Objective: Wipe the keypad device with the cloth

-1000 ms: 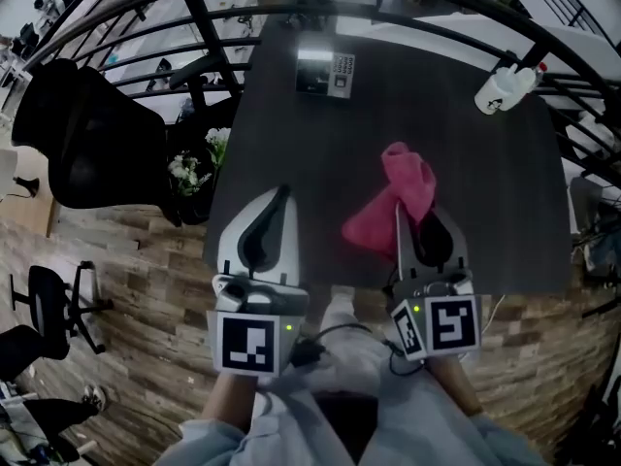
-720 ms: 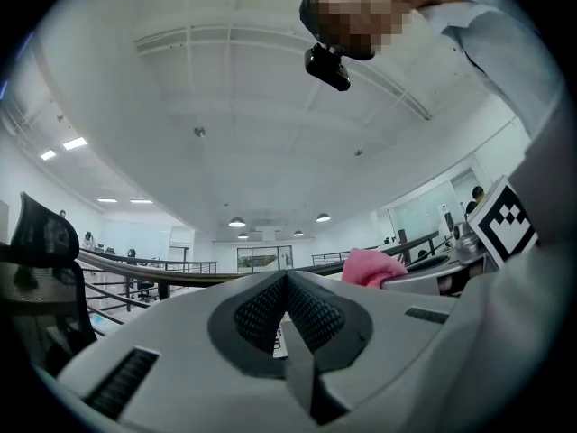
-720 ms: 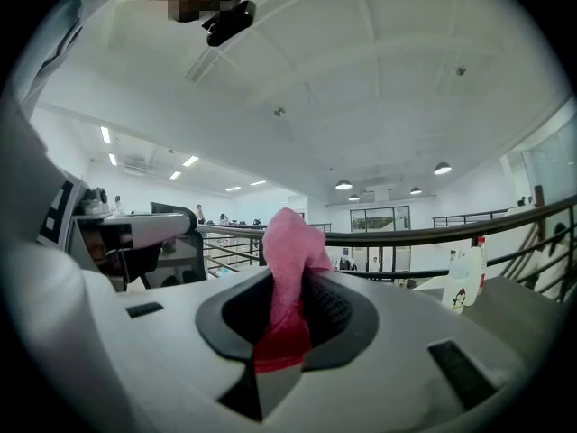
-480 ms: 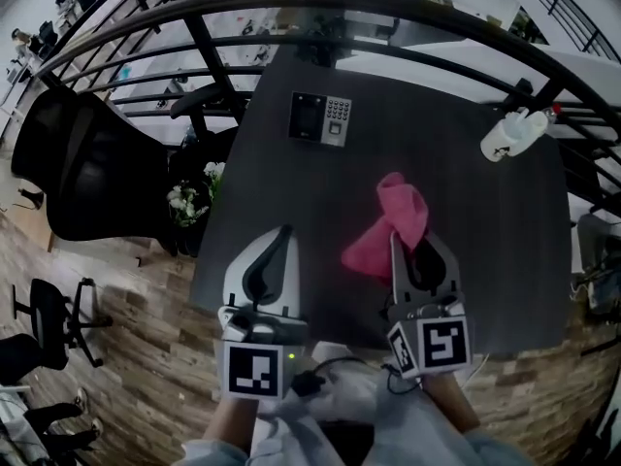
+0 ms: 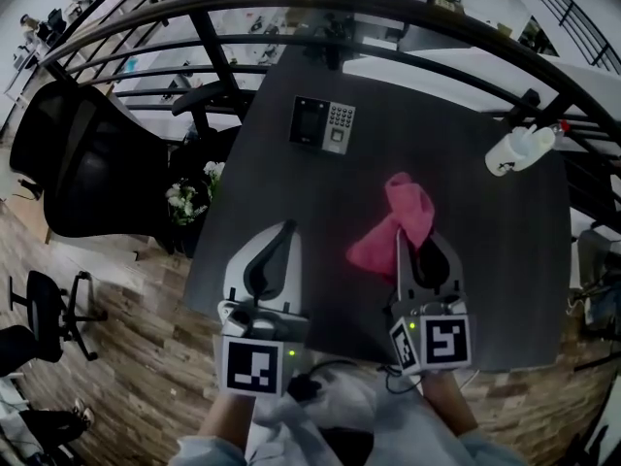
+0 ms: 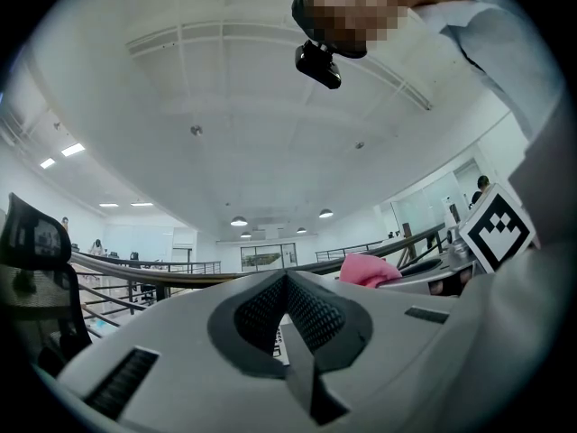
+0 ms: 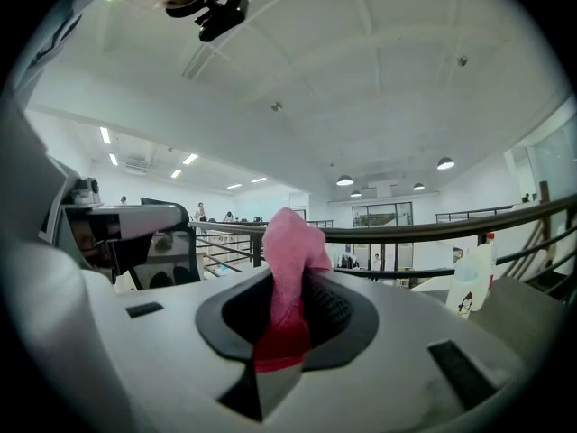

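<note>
The keypad device [image 5: 322,122], dark with a grey key block, lies flat at the far side of the dark table [image 5: 291,212]. My right gripper [image 5: 400,233] is shut on the pink cloth [image 5: 396,221], which bunches up ahead of its jaws over the table's middle; the right gripper view shows the cloth [image 7: 290,269] pinched between the pads. My left gripper [image 5: 286,227] hovers over the near left part of the table, shut with nothing in it. In the left gripper view its jaws [image 6: 287,278] meet, and the pink cloth [image 6: 368,269] shows to the right.
A white spray bottle [image 5: 519,149] lies near the table's far right corner, also seen as a bottle [image 7: 471,278] in the right gripper view. A black railing [image 5: 223,66] curves behind the table. A black office chair [image 5: 87,158] and a plant with white flowers [image 5: 189,197] stand left.
The view has shifted so the table and keypad device sit lower in the picture. Both grippers keep their pose, the right still holding the cloth.
</note>
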Tool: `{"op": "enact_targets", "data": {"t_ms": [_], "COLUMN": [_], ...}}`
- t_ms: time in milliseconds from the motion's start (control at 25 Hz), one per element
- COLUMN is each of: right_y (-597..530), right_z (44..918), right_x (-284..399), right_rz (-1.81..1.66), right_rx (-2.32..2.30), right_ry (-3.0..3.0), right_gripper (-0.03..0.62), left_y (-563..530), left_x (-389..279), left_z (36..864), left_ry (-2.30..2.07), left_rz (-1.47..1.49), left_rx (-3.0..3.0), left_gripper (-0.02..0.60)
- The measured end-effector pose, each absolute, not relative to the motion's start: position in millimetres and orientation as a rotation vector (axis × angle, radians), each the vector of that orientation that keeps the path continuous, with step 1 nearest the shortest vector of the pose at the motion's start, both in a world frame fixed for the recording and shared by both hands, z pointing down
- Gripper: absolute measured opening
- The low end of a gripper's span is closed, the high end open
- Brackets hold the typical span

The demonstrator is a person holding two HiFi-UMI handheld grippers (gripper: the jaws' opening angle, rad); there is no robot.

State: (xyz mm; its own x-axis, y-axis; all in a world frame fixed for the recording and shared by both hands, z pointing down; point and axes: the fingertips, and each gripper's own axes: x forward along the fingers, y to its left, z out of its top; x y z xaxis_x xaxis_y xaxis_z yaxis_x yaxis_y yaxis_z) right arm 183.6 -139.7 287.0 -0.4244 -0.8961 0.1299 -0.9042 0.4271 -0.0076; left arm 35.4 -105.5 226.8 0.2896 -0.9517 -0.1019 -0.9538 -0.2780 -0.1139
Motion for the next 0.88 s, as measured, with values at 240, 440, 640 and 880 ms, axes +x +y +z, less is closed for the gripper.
{"op": "enact_targets", "data": {"t_ms": [240,440,640,880], "right_y": [-161,-184,-212,-242], "right_z": [299,307,310,320], "right_x": [180,170,156,144], "right_rz": [0.131,0.140,0.121,0.124], "right_rx": [1.642,1.654,1.673,1.703], "right_ry": [-2.532,-2.507,-2.477,-2.432], "right_gripper": [0.078,0.078,0.078,0.078], "left_y": [-122,-140,-160,-186], "left_x": [26,14,-2,-19], "left_z": [238,244,249,256], "left_ry": [1.799,1.779,1.764,1.743], "left_rz": [0.005,-0.015,-0.027,-0.021], "left_rx": [-2.417,-2.438,-2.464,-2.498], "left_gripper": [0.002,0.002,0.002,0.002]}}
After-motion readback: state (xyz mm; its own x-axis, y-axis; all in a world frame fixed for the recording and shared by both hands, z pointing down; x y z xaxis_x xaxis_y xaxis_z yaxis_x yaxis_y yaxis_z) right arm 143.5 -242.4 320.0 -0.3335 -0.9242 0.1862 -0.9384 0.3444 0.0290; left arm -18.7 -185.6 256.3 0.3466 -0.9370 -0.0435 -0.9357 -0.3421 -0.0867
